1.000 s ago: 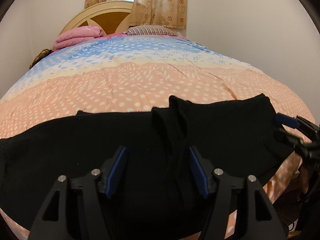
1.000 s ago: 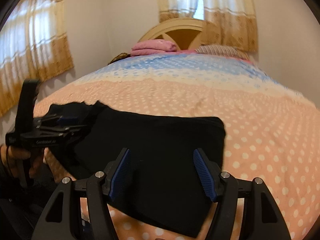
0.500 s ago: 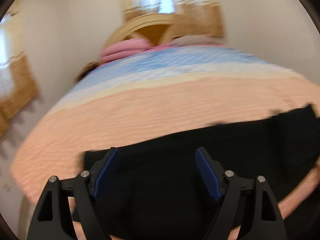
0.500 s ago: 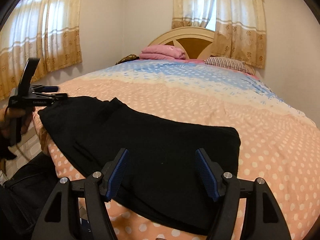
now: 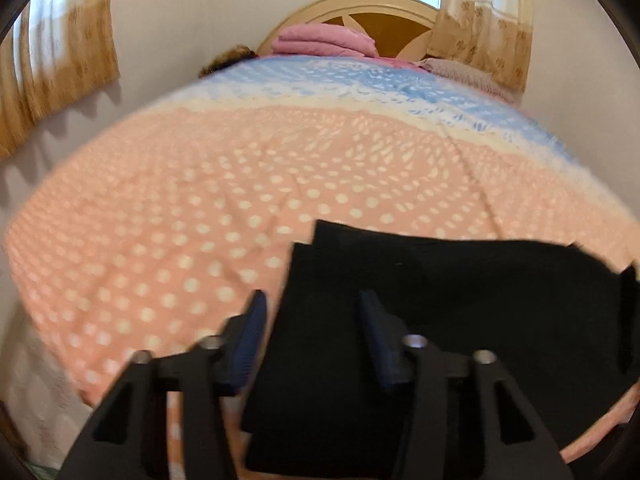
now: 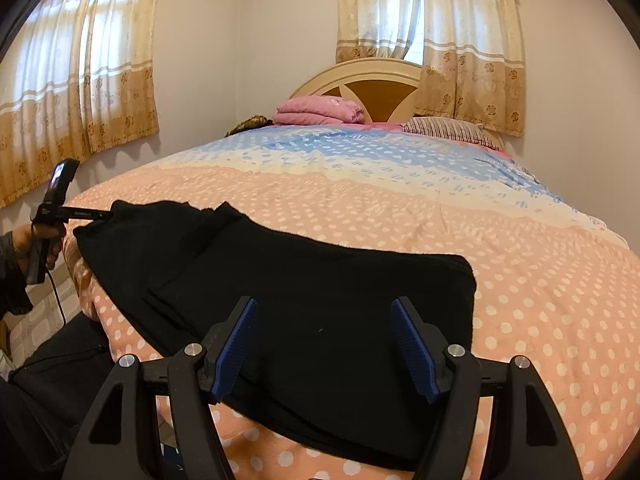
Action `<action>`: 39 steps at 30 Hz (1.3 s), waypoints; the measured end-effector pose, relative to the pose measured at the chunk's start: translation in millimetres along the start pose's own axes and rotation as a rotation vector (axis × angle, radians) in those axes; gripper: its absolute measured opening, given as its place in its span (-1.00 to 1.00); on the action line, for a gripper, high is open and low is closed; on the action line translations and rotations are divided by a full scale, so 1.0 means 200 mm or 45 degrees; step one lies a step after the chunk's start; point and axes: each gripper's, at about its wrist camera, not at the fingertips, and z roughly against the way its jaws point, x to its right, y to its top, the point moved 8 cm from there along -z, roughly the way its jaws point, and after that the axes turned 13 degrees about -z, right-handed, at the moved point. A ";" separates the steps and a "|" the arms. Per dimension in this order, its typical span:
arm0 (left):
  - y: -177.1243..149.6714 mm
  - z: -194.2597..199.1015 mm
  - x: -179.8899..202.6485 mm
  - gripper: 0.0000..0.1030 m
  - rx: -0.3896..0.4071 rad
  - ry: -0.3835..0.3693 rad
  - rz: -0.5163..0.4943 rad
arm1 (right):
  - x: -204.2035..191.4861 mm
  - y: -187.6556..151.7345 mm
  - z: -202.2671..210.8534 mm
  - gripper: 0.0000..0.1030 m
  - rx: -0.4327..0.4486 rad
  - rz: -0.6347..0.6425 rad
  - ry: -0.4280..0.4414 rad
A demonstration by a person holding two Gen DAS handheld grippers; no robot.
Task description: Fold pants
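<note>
Window daylight, left view blurred, fisheye edges

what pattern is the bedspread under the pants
The bedspread is peach with white polka dots near the black pants, then cream and blue bands toward the headboard; clearest in the right wrist view.

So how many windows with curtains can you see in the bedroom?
2. One curtained window is on the left wall beside the bed; the other curtained window is on the far wall behind the headboard. More may be out of view.

Black pants [image 6: 304, 300] lie flat, folded lengthwise, across the bedspread's near edge.
</note>
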 end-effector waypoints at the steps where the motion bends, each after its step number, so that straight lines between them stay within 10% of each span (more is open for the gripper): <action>1: 0.00 0.00 0.00 -0.21 0.001 -0.004 0.012 | 0.00 0.00 0.00 0.37 0.000 -0.005 -0.001; 6: 0.00 0.03 0.01 -0.18 -0.023 0.022 -0.014 | 0.00 -0.01 -0.01 0.37 -0.003 -0.007 -0.001; 9: -0.02 0.04 -0.05 0.45 -0.026 0.135 -0.005 | -0.02 -0.01 -0.01 0.37 -0.006 0.006 0.006; 12: -0.05 0.03 -0.06 0.54 -0.009 0.088 0.011 | -0.02 -0.01 -0.01 0.37 -0.003 0.017 0.007; 20: -0.04 0.05 0.02 -0.54 0.009 -0.141 0.053 | -0.02 -0.01 -0.01 0.37 0.005 0.014 0.001; 39: 0.38 0.59 0.49 -0.61 0.401 -0.528 0.051 | 0.12 0.07 0.05 0.38 0.075 -0.151 -0.041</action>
